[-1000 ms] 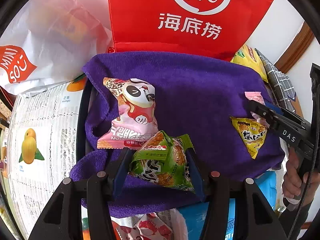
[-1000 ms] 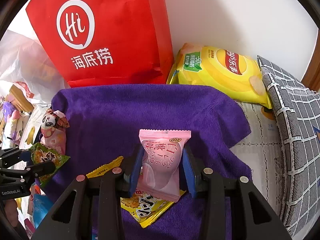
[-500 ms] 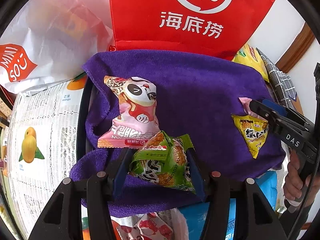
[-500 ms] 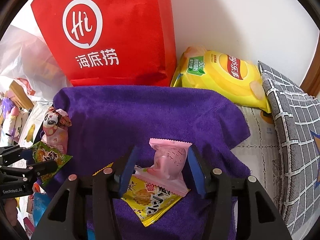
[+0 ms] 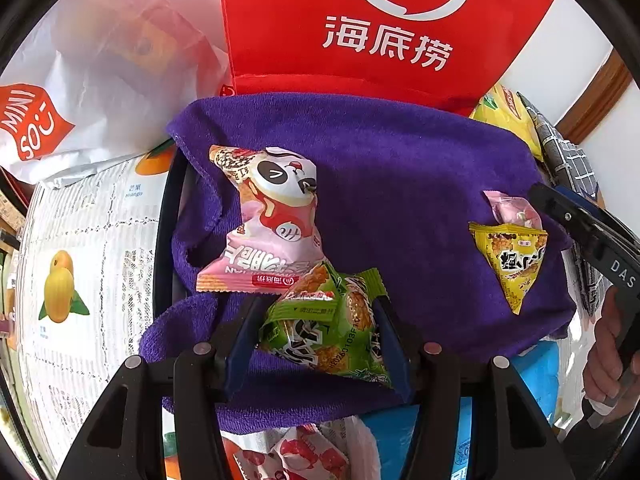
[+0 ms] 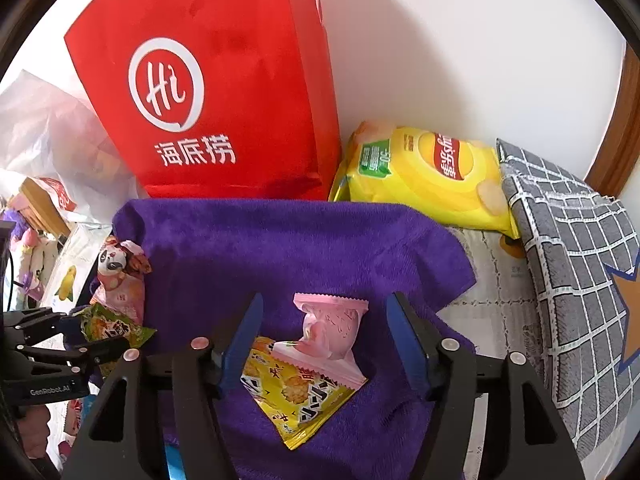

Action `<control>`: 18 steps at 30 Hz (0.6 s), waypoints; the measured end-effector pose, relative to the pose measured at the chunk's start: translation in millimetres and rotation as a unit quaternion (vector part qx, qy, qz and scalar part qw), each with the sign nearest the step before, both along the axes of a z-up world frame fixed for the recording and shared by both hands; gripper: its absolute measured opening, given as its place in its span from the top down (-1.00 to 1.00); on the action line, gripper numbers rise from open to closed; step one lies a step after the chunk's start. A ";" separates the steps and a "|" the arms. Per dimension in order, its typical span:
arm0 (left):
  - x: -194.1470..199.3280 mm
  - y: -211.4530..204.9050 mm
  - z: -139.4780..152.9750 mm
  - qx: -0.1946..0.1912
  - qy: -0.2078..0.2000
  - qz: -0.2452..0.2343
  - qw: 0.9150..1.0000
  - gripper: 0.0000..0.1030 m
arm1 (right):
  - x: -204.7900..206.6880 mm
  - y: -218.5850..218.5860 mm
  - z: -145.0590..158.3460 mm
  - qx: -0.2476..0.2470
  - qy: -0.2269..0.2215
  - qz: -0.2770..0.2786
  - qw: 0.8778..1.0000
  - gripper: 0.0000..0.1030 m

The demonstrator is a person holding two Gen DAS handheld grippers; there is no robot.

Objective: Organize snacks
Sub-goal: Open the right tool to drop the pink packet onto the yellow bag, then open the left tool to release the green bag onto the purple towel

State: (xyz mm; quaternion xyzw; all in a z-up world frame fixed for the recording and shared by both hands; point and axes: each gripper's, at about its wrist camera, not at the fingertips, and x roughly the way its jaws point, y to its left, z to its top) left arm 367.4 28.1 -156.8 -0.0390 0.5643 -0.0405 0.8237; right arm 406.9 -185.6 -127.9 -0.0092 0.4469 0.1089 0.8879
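A purple towel (image 5: 400,168) covers a tray; it also shows in the right wrist view (image 6: 288,240). My left gripper (image 5: 316,332) is shut on a green snack packet (image 5: 328,328) at the towel's near edge, just in front of a pink panda snack bag (image 5: 272,220). My right gripper (image 6: 324,332) is open, its jaws wide apart around a small pink packet (image 6: 332,328) that lies on a yellow triangular packet (image 6: 296,396) on the towel. Both packets show at the right of the left wrist view, pink (image 5: 514,210) and yellow (image 5: 512,260).
A red Hi paper bag (image 6: 208,92) stands behind the towel against the wall. A yellow chips bag (image 6: 424,176) and grey checked cloth (image 6: 576,280) lie at the right. A white Miniso bag (image 5: 80,80) is at the left, over a fruit-print tablecloth (image 5: 80,260).
My right gripper has opened and let go of the pink packet, which now rests on the yellow packet. My left gripper still holds the green packet, nearly unmoved.
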 end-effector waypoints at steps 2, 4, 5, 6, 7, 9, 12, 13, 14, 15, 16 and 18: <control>-0.2 0.2 0.0 0.001 0.002 0.000 1.000 -0.08 | -0.9 1.4 2.4 -0.002 -0.002 -0.001 1.000 -0.34; -0.2 0.6 0.3 0.000 0.004 -0.001 1.000 -0.11 | -2.3 2.2 4.5 -0.001 -0.003 -0.002 1.000 -0.36; -0.3 0.6 0.8 0.001 0.004 -0.002 1.000 -0.17 | -2.6 3.9 5.2 -0.001 -0.004 -0.001 1.000 -0.36; -0.8 0.1 1.7 0.004 0.004 -0.003 1.000 -0.19 | -3.5 5.0 6.1 -0.002 -0.006 0.001 1.000 -0.36; -1.0 -0.5 3.4 0.006 0.001 -0.005 1.000 -0.22 | -4.6 6.3 7.6 -0.004 -0.008 0.003 1.000 -0.36; -3.3 -2.8 8.0 0.009 -0.005 -0.009 1.000 -0.26 | -6.3 8.2 9.5 -0.007 -0.010 0.006 1.000 -0.36; -6.8 -5.4 15.9 0.012 -0.014 -0.013 1.000 -0.34 | -8.9 10.4 13.6 -0.013 -0.015 0.005 1.000 -0.37; -7.8 -5.4 18.7 0.014 -0.017 -0.013 1.000 -0.34 | -10.1 11.4 16.0 -0.016 -0.018 0.004 1.000 -0.37; -8.9 -4.8 21.5 0.015 -0.019 -0.012 1.000 -0.35 | -11.6 12.4 17.6 -0.019 -0.021 0.003 1.000 -0.39; -10.5 -4.1 25.2 0.015 -0.023 -0.011 1.000 -0.35 | -12.9 13.0 19.9 -0.021 -0.023 0.002 0.999 -0.42; -11.8 -3.1 28.5 0.014 -0.026 -0.009 1.000 -0.35 | -14.4 13.7 22.8 -0.024 -0.026 0.001 0.999 -0.49; -15.2 -1.3 36.0 0.015 -0.034 -0.006 0.999 -0.35 | -19.2 14.8 30.8 -0.028 -0.037 -0.004 0.999 -0.59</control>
